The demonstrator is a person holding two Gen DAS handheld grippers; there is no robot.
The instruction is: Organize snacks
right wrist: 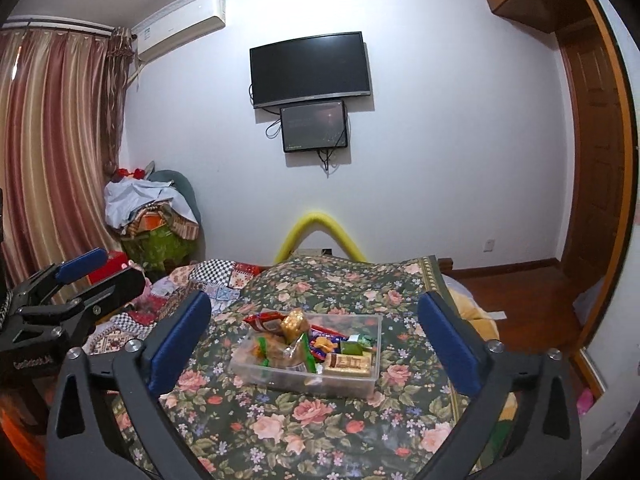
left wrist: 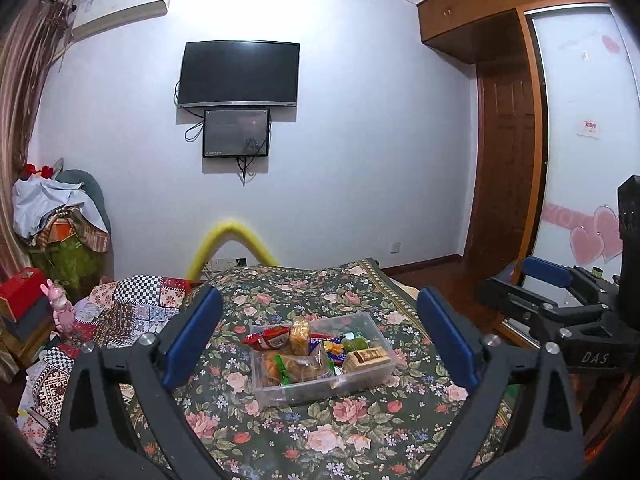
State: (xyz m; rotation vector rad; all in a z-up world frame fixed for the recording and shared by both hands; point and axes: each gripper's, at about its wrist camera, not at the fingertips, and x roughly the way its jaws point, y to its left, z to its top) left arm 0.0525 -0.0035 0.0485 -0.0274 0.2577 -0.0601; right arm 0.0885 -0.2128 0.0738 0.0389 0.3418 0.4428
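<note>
Clear plastic box (left wrist: 362,376) on floral cloth (left wrist: 320,432), heaped with wrapped snacks (left wrist: 304,364).

The bedspread (left wrist: 320,432) is dark green with pink roses. The box (left wrist: 320,384) is clear plastic; in it sit a red packet (left wrist: 269,338), an orange one (left wrist: 300,336) and a green one (left wrist: 354,345). Gripper pads (left wrist: 192,340) are blue. The curtain (right wrist: 52,152) has brown-pink stripes.
</note>
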